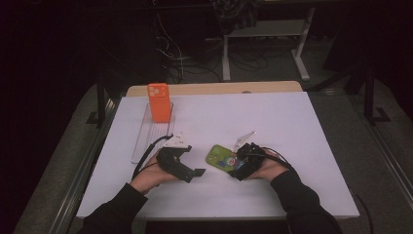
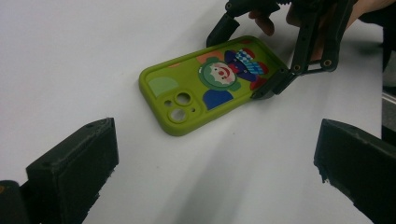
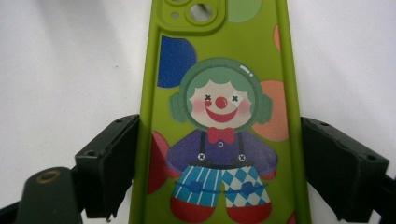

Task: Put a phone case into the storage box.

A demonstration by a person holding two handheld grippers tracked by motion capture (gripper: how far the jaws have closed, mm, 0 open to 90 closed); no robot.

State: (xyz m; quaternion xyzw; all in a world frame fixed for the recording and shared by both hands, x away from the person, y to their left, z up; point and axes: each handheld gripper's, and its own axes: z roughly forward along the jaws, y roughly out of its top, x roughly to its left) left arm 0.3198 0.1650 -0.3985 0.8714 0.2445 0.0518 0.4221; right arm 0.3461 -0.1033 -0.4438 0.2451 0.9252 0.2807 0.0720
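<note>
Green phone case (image 3: pixel 219 112) between right claw (image 3: pixel 219 168) pads.

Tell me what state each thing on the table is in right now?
green phone case: lying flat, clown side up, between the right gripper's jaws.
right gripper: jaws at both long edges of the case, seemingly touching.
left gripper: open, holding nothing, aimed at the case.
orange phone: standing upright at the far end of the clear tray.
</note>
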